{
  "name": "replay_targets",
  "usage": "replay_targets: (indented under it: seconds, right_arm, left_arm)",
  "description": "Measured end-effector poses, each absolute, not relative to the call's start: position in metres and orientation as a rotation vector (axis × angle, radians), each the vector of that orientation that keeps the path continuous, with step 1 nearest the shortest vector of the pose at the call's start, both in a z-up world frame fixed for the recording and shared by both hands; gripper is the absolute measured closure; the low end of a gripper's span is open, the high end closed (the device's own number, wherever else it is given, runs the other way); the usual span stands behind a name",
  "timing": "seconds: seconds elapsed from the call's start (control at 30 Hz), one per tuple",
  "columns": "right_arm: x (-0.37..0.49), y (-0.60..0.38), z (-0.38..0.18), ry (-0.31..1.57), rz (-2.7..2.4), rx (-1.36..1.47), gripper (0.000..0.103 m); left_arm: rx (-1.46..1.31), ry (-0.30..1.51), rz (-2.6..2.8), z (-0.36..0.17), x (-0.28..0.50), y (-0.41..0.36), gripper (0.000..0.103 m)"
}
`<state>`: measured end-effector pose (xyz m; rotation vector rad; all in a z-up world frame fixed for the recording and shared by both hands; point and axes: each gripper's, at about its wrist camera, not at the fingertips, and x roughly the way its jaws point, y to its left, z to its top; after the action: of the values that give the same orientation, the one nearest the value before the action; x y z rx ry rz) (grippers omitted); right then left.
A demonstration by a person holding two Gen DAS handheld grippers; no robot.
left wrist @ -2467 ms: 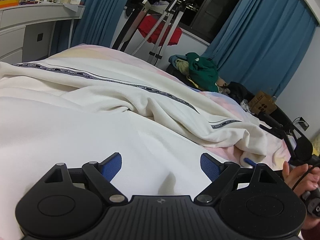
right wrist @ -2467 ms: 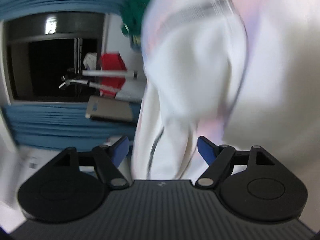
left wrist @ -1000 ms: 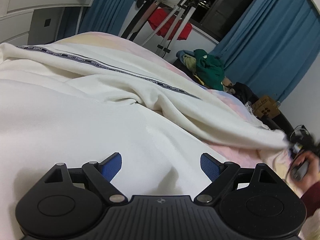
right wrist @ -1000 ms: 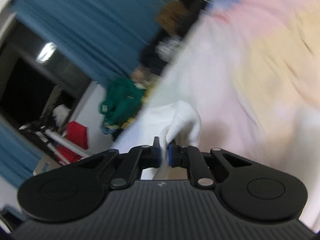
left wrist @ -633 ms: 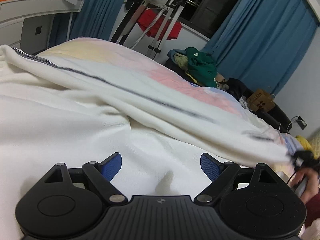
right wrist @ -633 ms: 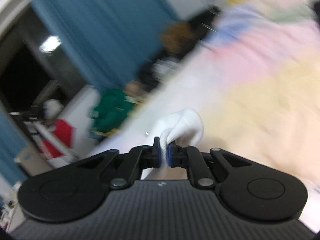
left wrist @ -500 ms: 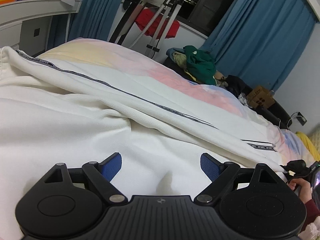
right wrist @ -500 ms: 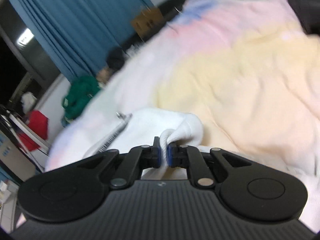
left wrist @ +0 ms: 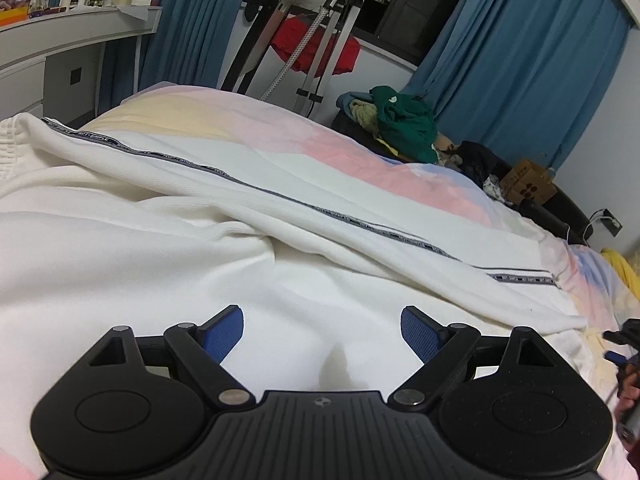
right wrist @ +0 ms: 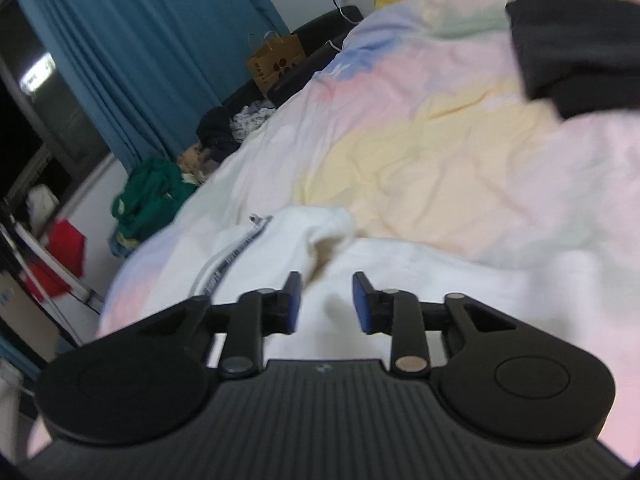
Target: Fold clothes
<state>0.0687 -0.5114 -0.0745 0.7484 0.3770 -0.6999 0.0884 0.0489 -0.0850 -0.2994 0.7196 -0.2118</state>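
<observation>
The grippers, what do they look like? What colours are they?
Both match. The left gripper and right gripper are matte black, with a ribbed body, two round discs, silver rivets, angled link arms and blue textured pads on the fingers. A tiny round logo sits at the centre.

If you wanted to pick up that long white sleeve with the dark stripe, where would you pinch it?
Probably at the cuff end of the white sleeve. It lies slightly bunched and raised off the pastel bedspread, giving an edge to pinch. The right gripper, open just short of it, could come straight forward and low. The flat middle offers no such edge.
</observation>
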Motion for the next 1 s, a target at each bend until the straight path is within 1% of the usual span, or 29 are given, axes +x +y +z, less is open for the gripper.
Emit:
replay_targets:
  seconds: [0.03,0.07,0.1,0.2,0.37,0.47,0.5,0.57,0.63,0.73,0.77,0.8,0.83,0.87,0.9,1.0]
  right_arm:
    - [0.061,-0.509,-0.072,0.367,-0.720,0.751,0.049]
    - [0.053,-0.507,-0.069,0.356,-0.741,0.755,0.032]
    - [0.045,-0.505,-0.066,0.345,-0.762,0.760,0.021]
    - [0.031,-0.509,-0.072,0.366,-0.845,0.812,0.022]
    - [0.022,-0.529,-0.100,0.483,-1.020,0.875,0.023]
    - [0.012,-0.539,-0.114,0.499,-1.041,0.969,0.021]
    - [0.010,-0.542,-0.119,0.496,-1.010,1.007,0.023]
    - [0.005,-0.548,-0.128,0.485,-0.934,1.084,0.024]
    - [0.007,-0.548,-0.132,0.497,-0.895,1.091,0.030]
    - [0.008,-0.544,-0.132,0.496,-0.876,1.083,0.043]
    - [0.009,-0.543,-0.132,0.493,-0.869,1.083,0.054]
    - [0.009,-0.542,-0.130,0.497,-0.869,1.074,0.069]
    - [0.011,-0.541,-0.129,0.508,-0.879,1.059,0.076]
    - [0.012,-0.543,-0.129,0.516,-0.888,1.048,0.090]
    - [0.011,-0.544,-0.129,0.508,-0.887,1.055,0.095]
    - [0.006,-0.546,-0.126,0.464,-0.882,1.081,0.097]
  left_arm:
    - [-0.291,0.721,-0.214,-0.084,0.086,0.049,0.015]
    - [-0.285,0.718,-0.214,-0.082,0.083,0.050,0.015]
    - [-0.279,0.715,-0.213,-0.080,0.080,0.051,0.015]
    - [-0.265,0.715,-0.219,-0.076,0.071,0.052,0.015]
    - [-0.231,0.702,-0.190,-0.071,0.061,0.054,0.015]
    - [-0.223,0.694,-0.168,-0.068,0.061,0.055,0.014]
    - [-0.226,0.697,-0.157,-0.068,0.061,0.056,0.013]
    - [-0.231,0.706,-0.137,-0.069,0.063,0.058,0.013]
    - [-0.234,0.714,-0.110,-0.070,0.064,0.060,0.013]
    - [-0.265,0.730,-0.068,-0.069,0.065,0.067,0.012]
    - [-0.283,0.735,-0.060,-0.069,0.066,0.070,0.012]
    - [-0.301,0.737,-0.057,-0.068,0.065,0.073,0.012]
    - [-0.311,0.741,-0.045,-0.066,0.064,0.078,0.012]
    - [-0.321,0.745,-0.033,-0.065,0.063,0.082,0.012]
    - [-0.331,0.748,-0.021,-0.064,0.062,0.087,0.012]
    - [-0.379,0.766,0.019,-0.058,0.058,0.106,0.012]
